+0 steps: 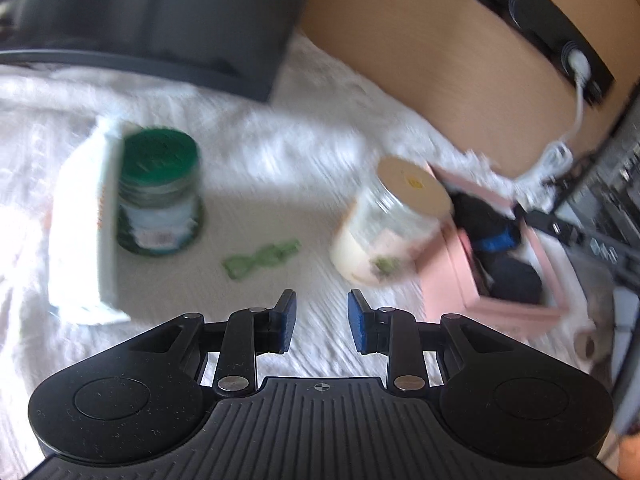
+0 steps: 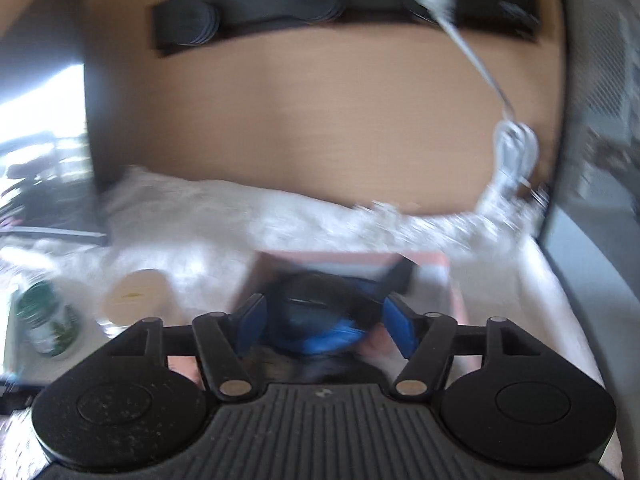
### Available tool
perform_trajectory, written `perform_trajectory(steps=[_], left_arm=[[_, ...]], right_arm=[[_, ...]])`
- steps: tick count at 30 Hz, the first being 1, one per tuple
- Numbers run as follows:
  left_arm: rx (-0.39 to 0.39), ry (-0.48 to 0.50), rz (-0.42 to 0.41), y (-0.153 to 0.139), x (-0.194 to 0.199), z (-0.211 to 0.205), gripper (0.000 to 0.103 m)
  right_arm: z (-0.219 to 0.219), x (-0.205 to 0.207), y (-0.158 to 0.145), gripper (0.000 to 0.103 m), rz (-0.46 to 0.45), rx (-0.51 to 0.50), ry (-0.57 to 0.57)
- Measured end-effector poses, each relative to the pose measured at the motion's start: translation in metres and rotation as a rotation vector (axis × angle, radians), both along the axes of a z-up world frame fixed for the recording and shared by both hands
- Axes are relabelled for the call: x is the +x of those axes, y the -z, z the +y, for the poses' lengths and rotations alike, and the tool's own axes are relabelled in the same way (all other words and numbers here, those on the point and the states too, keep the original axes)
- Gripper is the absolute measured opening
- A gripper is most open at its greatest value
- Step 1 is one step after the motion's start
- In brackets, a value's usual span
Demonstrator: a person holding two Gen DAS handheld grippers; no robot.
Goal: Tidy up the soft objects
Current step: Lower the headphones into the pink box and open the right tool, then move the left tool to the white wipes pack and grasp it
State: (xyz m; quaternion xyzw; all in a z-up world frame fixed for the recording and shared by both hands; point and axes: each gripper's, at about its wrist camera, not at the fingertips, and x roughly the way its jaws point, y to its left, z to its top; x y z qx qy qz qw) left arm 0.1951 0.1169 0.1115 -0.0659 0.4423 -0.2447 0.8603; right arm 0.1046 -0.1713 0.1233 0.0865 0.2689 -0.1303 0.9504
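Observation:
A pink box [image 1: 444, 280] stands on the white cloth at the right, with dark and blue soft items [image 1: 496, 240] inside it. My left gripper [image 1: 322, 316] hovers open over the cloth with nothing between its blue pads. A small green soft piece [image 1: 262, 264] lies just beyond it. In the right wrist view, my right gripper [image 2: 326, 320] is over the pink box [image 2: 436, 258]. Its jaws stand wide around a dark and blue soft bundle [image 2: 320, 336] that lies in the box. The picture is blurred, and the pads look clear of the bundle.
A green-lidded jar [image 1: 160, 196] stands beside a white carton [image 1: 84, 232] on the left. A beige-lidded jar [image 1: 392, 220] leans against the pink box. A dark slab [image 1: 160, 20] lies behind. A white cable [image 2: 512, 148] hangs from a black socket strip [image 2: 344, 12] on the wooden wall.

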Motion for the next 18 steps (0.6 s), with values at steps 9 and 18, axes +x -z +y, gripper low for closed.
perform_trajectory(steps=[9,18], left_arm=[[0.038,-0.252,-0.055,-0.004,0.025,0.056,0.031],[-0.017,-0.223,-0.031,0.005,0.039,0.08,0.027]], right_arm=[[0.072,0.006,-0.014,0.066,0.004,-0.008,-0.269],[0.128,0.022,0.006,0.066,0.113,-0.005,-0.463]])
